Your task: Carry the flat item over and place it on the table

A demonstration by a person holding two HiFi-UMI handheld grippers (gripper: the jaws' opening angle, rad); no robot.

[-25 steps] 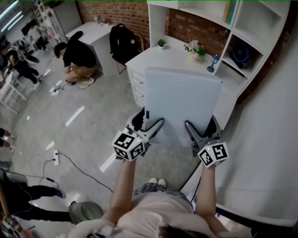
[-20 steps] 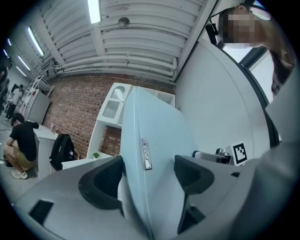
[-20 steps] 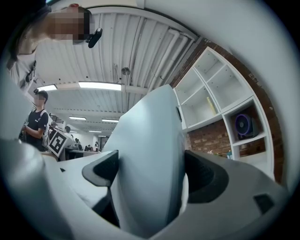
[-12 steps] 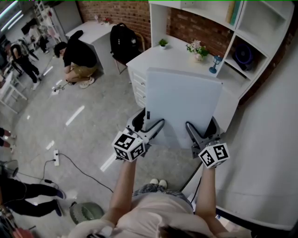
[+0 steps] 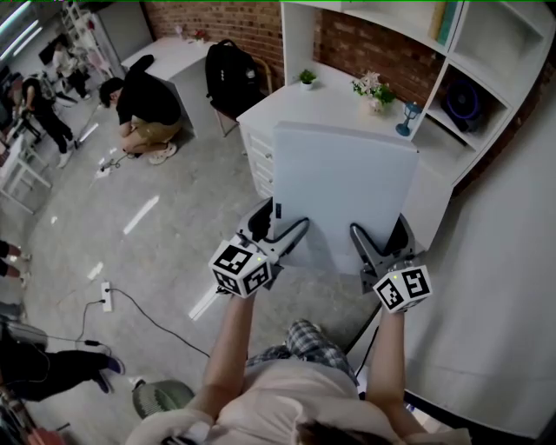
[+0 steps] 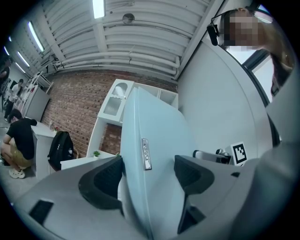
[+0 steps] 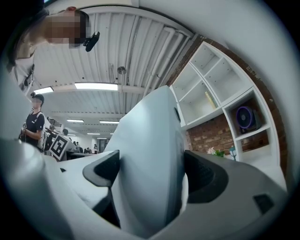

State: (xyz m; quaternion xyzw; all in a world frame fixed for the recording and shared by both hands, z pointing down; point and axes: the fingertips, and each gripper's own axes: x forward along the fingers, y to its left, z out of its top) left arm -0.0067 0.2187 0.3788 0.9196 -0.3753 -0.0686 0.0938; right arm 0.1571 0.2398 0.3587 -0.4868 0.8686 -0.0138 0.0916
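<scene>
The flat white panel (image 5: 343,182) sits mid-frame in the head view, held up off the floor. The left tongs (image 5: 280,223) and the right tongs (image 5: 380,231) each clamp its lower edge. The white table (image 5: 313,102) shows just above it.

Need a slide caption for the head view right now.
Two-handed carry: left gripper and right gripper clamp the white flat panel by its near edge, white desk ahead.

Red brick wall (image 5: 252,22), white shelving (image 5: 499,43) against it, glossy grey floor (image 5: 130,191), strip lights (image 7: 96,86) on a ribbed ceiling (image 7: 126,42).
</scene>
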